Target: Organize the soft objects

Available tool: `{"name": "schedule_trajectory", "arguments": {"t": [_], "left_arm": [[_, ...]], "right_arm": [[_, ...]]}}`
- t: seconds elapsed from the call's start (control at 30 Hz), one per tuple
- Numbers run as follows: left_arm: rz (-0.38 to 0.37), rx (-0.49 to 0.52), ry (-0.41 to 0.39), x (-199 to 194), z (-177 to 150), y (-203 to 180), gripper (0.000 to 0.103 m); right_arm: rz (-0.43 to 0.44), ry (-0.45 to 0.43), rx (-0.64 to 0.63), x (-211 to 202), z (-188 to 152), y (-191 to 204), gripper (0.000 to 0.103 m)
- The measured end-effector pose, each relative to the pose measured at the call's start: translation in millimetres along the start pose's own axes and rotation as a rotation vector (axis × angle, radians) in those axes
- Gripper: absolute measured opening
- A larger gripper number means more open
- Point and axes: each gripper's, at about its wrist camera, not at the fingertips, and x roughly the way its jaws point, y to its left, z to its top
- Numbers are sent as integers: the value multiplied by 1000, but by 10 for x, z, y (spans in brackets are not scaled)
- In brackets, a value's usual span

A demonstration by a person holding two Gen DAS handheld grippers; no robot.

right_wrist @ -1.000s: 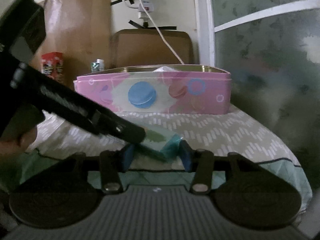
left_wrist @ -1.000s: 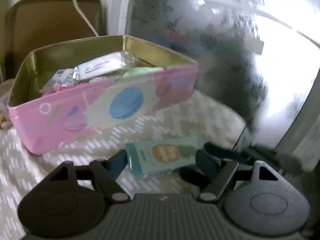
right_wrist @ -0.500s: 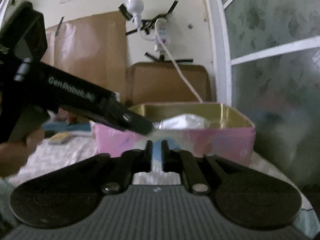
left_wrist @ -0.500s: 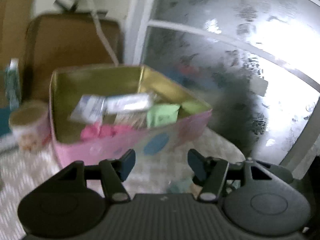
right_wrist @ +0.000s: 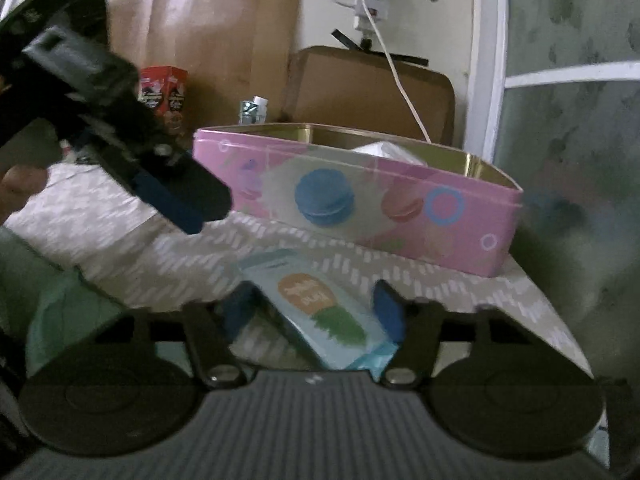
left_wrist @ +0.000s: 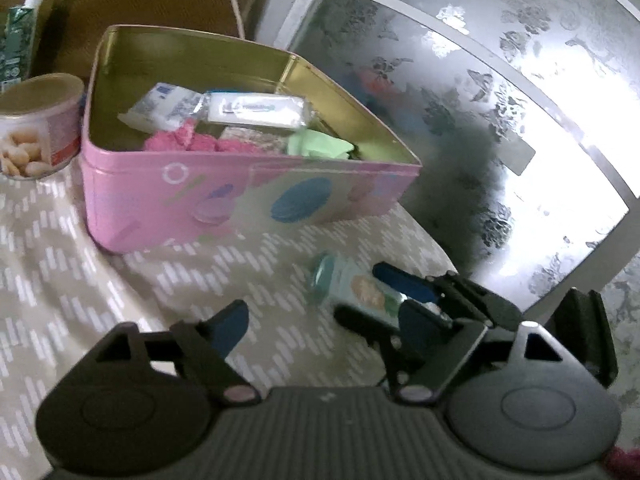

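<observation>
Both grippers' jaws just opened: right gripper loosely straddles the pineapple-printed packet, its writing too blurred, left gripper empty

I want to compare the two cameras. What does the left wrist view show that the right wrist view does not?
Only the left wrist view shows the inside of the pink tin: white packets, pink cloth, a green item; also a nut can. Only the right wrist view shows a red carton and a wall plug. Both share the tin, the teal packet on the patterned cloth, and both tools, left tool and right tool.
</observation>
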Motion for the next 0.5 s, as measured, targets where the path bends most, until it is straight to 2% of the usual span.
{"name": "schedule_trajectory", "arguments": {"t": [0.1,0.2,0.27,0.3,0.37,0.4,0.43,0.5], "left_arm": [[7,-33,7,1,8,57,85],[5,-35,10,-15,22,54,85],[-4,-24,11,-11,32,37,85],[-11,-20,13,6,39,23,85],[-31,-20,29,74,45,4,85],[-40,-23,41,122,43,-6,85],[-47,-29,57,186,37,-20,85],[-53,-29,58,225,21,-39,91]], "right_arm": [[-65,12,146,127,45,0,55],[-84,7,101,125,65,122,56],[-70,16,60,55,47,99,65],[-66,26,40,3,24,88,77],[-77,24,23,-77,-40,66,77],[-53,28,52,-112,-68,32,64],[-17,36,109,-131,-67,-9,44],[-2,50,179,-127,-34,15,44]]}}
